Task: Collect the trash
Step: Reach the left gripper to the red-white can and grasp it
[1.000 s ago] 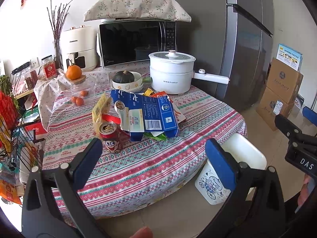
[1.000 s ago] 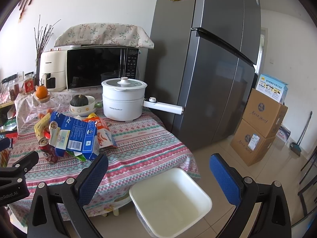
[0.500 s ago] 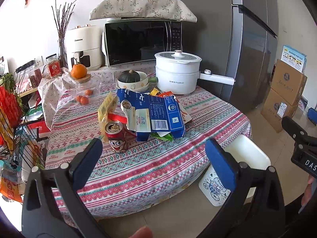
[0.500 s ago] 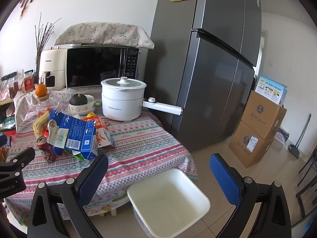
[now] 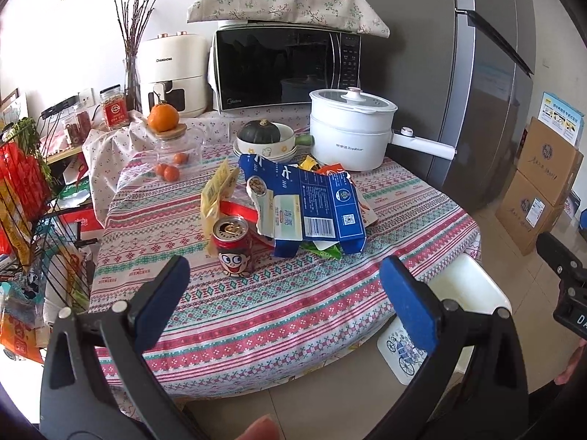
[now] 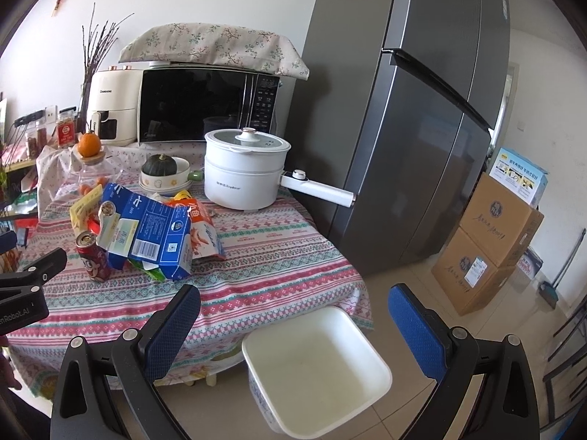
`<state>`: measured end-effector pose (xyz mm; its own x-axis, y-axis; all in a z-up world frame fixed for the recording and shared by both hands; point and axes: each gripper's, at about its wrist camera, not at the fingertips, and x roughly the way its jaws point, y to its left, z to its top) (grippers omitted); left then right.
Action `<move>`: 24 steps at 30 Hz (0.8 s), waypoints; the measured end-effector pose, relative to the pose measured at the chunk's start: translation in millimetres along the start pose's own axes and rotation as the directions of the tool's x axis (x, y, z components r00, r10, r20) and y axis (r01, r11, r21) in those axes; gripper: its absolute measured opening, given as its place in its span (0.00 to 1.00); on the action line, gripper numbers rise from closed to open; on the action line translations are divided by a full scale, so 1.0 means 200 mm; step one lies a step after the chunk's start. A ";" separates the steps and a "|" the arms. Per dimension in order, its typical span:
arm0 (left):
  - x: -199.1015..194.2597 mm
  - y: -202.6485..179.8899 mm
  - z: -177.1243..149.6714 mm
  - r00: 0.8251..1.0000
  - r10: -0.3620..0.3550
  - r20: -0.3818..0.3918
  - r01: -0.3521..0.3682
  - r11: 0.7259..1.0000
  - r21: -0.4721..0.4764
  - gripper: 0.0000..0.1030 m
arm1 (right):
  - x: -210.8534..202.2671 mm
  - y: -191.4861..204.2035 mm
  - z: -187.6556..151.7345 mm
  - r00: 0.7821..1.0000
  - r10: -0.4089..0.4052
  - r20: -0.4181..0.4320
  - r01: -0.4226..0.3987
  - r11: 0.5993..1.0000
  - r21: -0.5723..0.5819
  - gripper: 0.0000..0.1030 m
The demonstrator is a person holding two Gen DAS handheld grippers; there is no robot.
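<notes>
Both claws are spread wide and holding nothing, not touching anything either. Left claw (image 5: 284, 293) hangs off the table's (image 5: 256, 315) near edge, pointed at the red can (image 5: 233, 249), which stands just beside the torn blue carton (image 5: 312, 209) and snack wrappers (image 6: 200, 234) piled mid-table. Right claw (image 6: 293, 319) sits over the white bin (image 6: 315, 370) on the floor, tucked by the table's right edge.

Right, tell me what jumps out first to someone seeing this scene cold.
The heap of trash mid-table: a torn blue carton lying over crumpled wrappers, with a red can standing upright at its left. Behind it sits a white electric pot, lid on. On the floor at the table's right edge waits an empty white bin, with both grippers open, holding nothing.
</notes>
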<state>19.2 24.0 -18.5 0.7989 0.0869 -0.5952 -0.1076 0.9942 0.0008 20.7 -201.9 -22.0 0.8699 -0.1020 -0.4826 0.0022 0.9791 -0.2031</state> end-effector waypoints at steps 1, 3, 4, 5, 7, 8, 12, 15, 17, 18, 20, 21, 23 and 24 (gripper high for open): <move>0.00 0.00 0.00 1.000 0.003 -0.001 -0.003 1.000 0.001 1.00 | 0.00 0.01 0.01 1.000 0.001 -0.003 -0.001 1.000 -0.005 1.00; 0.01 0.00 0.01 1.000 -0.003 -0.006 0.003 1.000 0.003 1.00 | 0.01 0.02 0.03 1.000 0.010 -0.010 -0.010 1.000 -0.009 1.00; 0.01 0.00 0.02 1.000 -0.005 -0.012 0.005 1.000 0.005 1.00 | 0.02 0.03 0.04 1.000 0.024 -0.018 -0.024 1.000 -0.010 1.00; 0.02 0.00 0.02 1.000 -0.004 -0.020 0.004 1.000 0.008 1.00 | 0.03 0.03 0.05 0.999 0.038 -0.027 -0.039 0.999 -0.010 1.00; 0.03 0.01 0.04 0.999 0.007 -0.032 -0.007 1.000 0.009 1.00 | 0.05 0.04 0.08 0.997 0.064 -0.036 -0.064 0.998 -0.009 1.00; 0.04 0.02 0.05 0.999 0.020 -0.033 -0.019 1.000 0.012 1.00 | 0.06 0.05 0.10 0.997 0.072 -0.038 -0.073 0.997 -0.011 1.00; 0.08 0.03 0.10 0.999 0.042 -0.022 -0.040 0.997 0.069 1.00 | 0.12 0.11 0.18 0.992 0.111 -0.057 -0.114 0.993 -0.042 1.00; 0.16 0.08 0.15 0.998 -0.002 -0.068 0.007 0.997 0.082 1.00 | 0.20 0.15 0.24 0.983 0.159 -0.086 -0.165 0.984 -0.063 1.00; 0.24 0.11 0.17 0.992 -0.005 -0.124 0.018 0.995 0.100 1.00 | 0.28 0.18 0.27 0.980 0.172 -0.101 -0.180 0.981 -0.074 1.00; 0.29 0.12 0.18 0.988 0.001 -0.151 0.015 0.994 0.105 1.00 | 0.32 0.20 0.28 0.977 0.177 -0.116 -0.186 0.980 -0.075 1.00; 0.38 0.17 0.18 0.982 -0.011 -0.188 0.028 0.996 0.087 1.00 | 0.43 0.21 0.28 0.970 0.191 -0.151 -0.201 0.978 -0.055 1.00; 0.42 0.20 0.17 0.980 -0.033 -0.196 0.048 0.996 0.069 0.99 | 0.48 0.21 0.27 0.965 0.206 -0.165 -0.214 0.976 -0.035 1.00; 0.52 0.24 0.16 0.965 -0.072 -0.252 0.085 0.995 0.043 0.94 | 0.58 0.22 0.21 0.950 0.226 -0.215 -0.234 0.972 -0.010 1.00; 0.58 0.25 0.16 0.951 -0.105 -0.290 0.117 0.993 0.024 0.90 | 0.64 0.25 0.19 0.937 0.224 -0.267 -0.239 0.971 -0.025 1.00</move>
<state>125.1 86.5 -61.0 0.5996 -0.0398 -0.7993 0.0005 0.9988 -0.0493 150.1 -159.8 -61.1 0.6843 0.0768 -0.7252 -0.2182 0.9705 -0.1031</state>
